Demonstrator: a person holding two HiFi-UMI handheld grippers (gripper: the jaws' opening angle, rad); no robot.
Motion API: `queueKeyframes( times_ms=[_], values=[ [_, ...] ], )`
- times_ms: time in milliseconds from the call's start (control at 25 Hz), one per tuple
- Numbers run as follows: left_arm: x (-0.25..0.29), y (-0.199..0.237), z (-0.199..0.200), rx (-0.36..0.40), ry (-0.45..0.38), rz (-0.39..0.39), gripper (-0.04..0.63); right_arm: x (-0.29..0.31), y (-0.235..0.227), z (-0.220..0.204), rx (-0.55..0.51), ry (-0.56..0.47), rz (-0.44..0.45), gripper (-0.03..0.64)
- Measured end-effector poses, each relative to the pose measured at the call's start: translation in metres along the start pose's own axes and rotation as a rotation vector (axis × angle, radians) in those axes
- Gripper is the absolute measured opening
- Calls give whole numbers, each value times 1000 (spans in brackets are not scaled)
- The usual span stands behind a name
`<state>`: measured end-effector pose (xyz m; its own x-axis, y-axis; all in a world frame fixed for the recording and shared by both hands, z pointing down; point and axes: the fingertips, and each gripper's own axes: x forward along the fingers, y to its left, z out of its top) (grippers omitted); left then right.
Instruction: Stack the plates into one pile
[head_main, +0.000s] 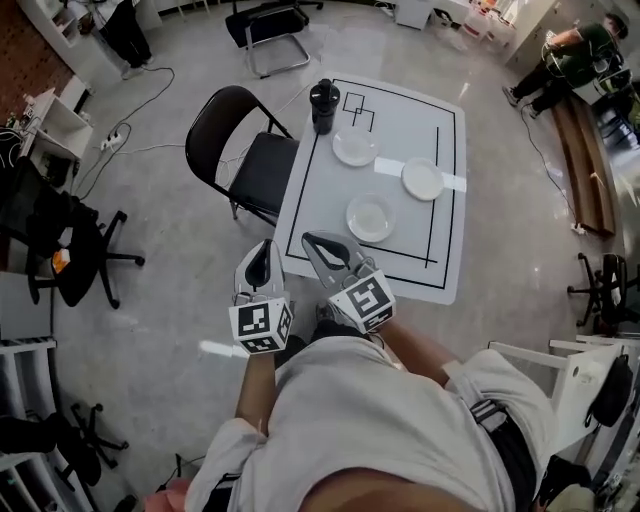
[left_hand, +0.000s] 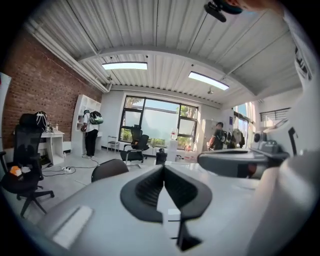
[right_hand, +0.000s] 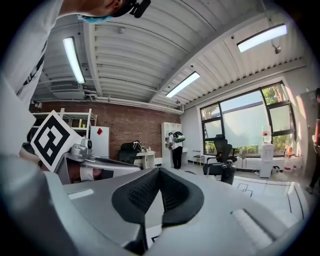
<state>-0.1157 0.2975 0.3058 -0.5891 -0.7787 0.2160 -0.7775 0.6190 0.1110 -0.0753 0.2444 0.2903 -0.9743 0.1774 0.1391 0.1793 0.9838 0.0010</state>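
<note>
Three white plates lie apart on the white table (head_main: 447, 270): a far plate (head_main: 356, 146), a right plate (head_main: 423, 179) and a near plate (head_main: 371, 217). My left gripper (head_main: 264, 247) hangs over the floor just left of the table's near corner, shut and empty. Beside it, my right gripper (head_main: 313, 241) is over the table's near edge, also shut with nothing held. In the left gripper view the jaws (left_hand: 163, 171) meet. The right gripper view shows its jaws (right_hand: 159, 173) closed too. Neither gripper touches a plate.
A black lidded cup (head_main: 324, 105) stands at the table's far left corner. A black folding chair (head_main: 245, 150) stands against the table's left side. Black lines mark the tabletop. Office chairs, cables and shelves are on the floor to the left; people stand far off.
</note>
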Motion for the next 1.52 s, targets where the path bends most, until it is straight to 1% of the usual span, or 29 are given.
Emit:
queueKeyframes(
  times_ms=[120,240,360,480,640,760,840,960,1120,1280,1400,1520],
  values=[
    [20,0,-5,2,32,-50,2,9,-12,-13,32,39,-33,0],
    [38,9,-7,4,47,-99,2,24,-18,-22,48,65,-78,0],
    [61,24,-5,20,55,-169,2,47,-30,-23,55,76,-142,0],
    [82,40,2,39,70,-246,2,71,-39,-22,92,87,-212,0],
    [100,68,11,66,84,-336,2,108,-36,-19,111,96,-287,0],
    [111,87,6,66,113,-398,2,129,-33,-21,115,107,-340,0],
    [118,89,2,74,132,-449,2,133,-34,-24,122,118,-384,0],
    [132,83,-3,90,154,-512,2,126,-42,-36,143,152,-457,0],
    [142,63,-12,91,202,-582,2,99,-58,-52,181,204,-549,0],
    [152,36,-26,126,246,-654,2,77,-75,-70,218,240,-577,0],
    [165,19,-32,138,275,-672,2,60,-89,-82,234,256,-591,0],
    [178,-9,-27,178,279,-688,3,40,-112,-78,241,235,-603,0]
  ],
)
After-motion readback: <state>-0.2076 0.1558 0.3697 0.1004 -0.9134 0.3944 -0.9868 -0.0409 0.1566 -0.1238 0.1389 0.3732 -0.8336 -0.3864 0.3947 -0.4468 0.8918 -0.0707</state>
